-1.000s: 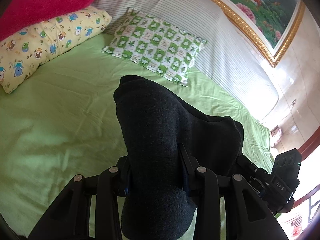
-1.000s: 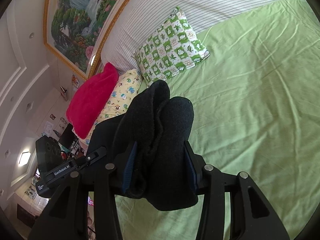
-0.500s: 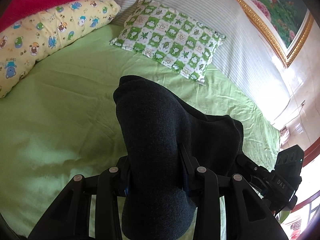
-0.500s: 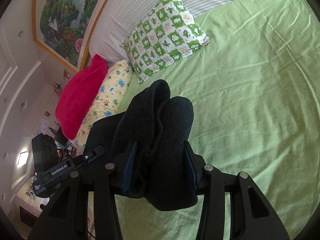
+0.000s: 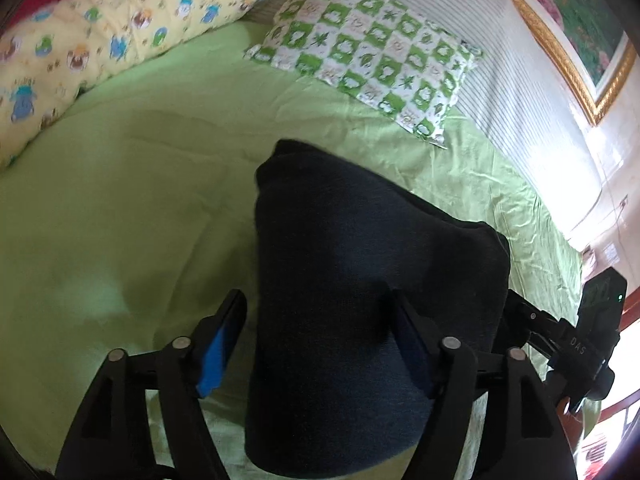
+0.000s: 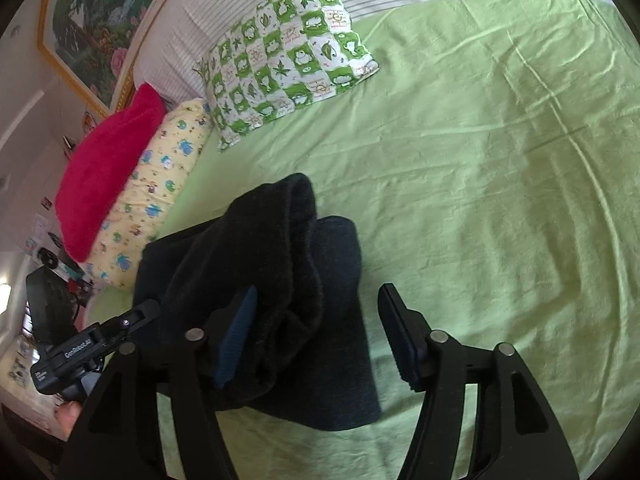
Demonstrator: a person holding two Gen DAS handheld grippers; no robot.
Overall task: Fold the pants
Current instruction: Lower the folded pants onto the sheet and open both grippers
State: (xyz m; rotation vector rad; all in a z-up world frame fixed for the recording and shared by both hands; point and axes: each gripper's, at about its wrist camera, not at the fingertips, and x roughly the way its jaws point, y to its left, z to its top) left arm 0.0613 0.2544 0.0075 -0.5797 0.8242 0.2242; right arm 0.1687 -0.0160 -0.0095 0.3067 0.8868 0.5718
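Note:
The dark navy pants lie bunched in a thick folded bundle on the green bed sheet. My left gripper is open, its jaws spread on either side of the bundle's near end. In the right wrist view the pants lie between and left of my right gripper, which is open too, with a fold draped against its left finger. Each view shows the other gripper at the pants' far side.
A green-and-white checked pillow and a yellow cartoon-print pillow lie at the head of the bed. A red cushion sits beyond the yellow pillow. A striped headboard and a framed painting stand behind.
Both grippers were shut on the pants and have opened. The bundle has come down onto the sheet, and both cameras have tilted toward the bed.

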